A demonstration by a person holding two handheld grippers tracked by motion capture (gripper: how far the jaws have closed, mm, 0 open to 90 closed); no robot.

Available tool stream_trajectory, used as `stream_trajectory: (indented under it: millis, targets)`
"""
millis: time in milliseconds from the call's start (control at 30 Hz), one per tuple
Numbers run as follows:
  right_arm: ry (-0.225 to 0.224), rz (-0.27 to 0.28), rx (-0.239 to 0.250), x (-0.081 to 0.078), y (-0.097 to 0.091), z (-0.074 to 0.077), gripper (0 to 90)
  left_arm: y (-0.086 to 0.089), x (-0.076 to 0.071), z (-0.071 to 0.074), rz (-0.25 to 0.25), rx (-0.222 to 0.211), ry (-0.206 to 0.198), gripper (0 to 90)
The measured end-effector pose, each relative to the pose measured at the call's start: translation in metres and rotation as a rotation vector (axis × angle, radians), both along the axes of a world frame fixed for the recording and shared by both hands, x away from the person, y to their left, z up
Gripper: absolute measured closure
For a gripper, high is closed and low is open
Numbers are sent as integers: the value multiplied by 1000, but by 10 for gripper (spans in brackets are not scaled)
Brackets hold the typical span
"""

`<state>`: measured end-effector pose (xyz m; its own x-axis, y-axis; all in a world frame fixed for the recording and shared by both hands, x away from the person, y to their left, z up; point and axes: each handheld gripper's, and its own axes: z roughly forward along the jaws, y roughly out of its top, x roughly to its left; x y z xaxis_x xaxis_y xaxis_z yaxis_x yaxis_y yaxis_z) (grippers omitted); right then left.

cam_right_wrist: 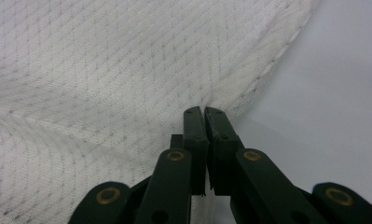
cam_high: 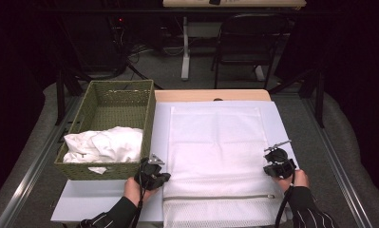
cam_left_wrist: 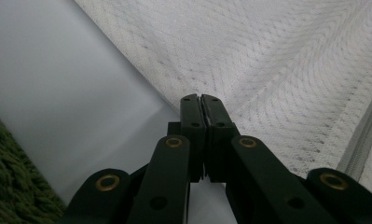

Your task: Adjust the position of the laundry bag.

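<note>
The mesh bag (cam_high: pixel 215 156) is lying flat on the counter (cam_high: pixel 106 199), and both grippers are working at its side edges, just above the zipper (cam_high: pixel 219 197). In the left gripper view, the left gripper (cam_left_wrist: pixel 201 98) is holding its fingers pressed together, their tips sitting right at the bag's (cam_left_wrist: pixel 267 60) left hem where it is meeting the bare counter (cam_left_wrist: pixel 58 93); whether any mesh is pinched between them cannot be told. In the right gripper view, the right gripper (cam_right_wrist: pixel 203 110) is clamping its fingers on the bag's (cam_right_wrist: pixel 104 70) right edge, and the cloth is puckering into folds at the tips.

The bag is looking like a white, rectangular net with a fine woven pattern, a stitched hem and a grey zipper running across near the person's end. The counter is showing as smooth, pale grey.

Left of the bag, a rectangular green wicker basket (cam_high: pixel 149 111) is standing, touching or just beside the bag's edge. Crumpled white cloth (cam_high: pixel 106 145) is filling its near half.
</note>
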<state>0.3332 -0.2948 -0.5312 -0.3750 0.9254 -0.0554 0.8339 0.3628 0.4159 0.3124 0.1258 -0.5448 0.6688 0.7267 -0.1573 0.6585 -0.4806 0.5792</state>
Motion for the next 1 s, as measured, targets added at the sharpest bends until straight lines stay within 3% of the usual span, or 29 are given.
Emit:
stream_trajectory:
  millis: [333,367,400,433,500,633,767,867,1000]
  targets:
    - [4,1,6,7,3,0,875,0,-1,1,-14,17,-21,854]
    - [2,4,9,7,3,0,824,0,-2,3,-18,17,-24,735]
    - [2,4,9,7,3,0,824,-1,-4,4,-14,19,-27,735]
    - [-2,1,15,7,2,0,775,-1,-7,7,-27,17,-29,671]
    - [-2,-12,28,6,0,0,571,-3,-14,14,-50,18,-39,583]
    - [-3,-29,60,0,-6,4,464,-2,-29,22,-74,9,-37,425]
    - [-2,-54,71,-8,-11,8,462,8,-29,18,-68,0,20,441]
    - [24,-71,73,-11,-14,5,468,9,-26,14,-65,-13,59,480]
    - [58,-74,64,-9,-12,0,477,5,-27,10,-89,11,58,565]
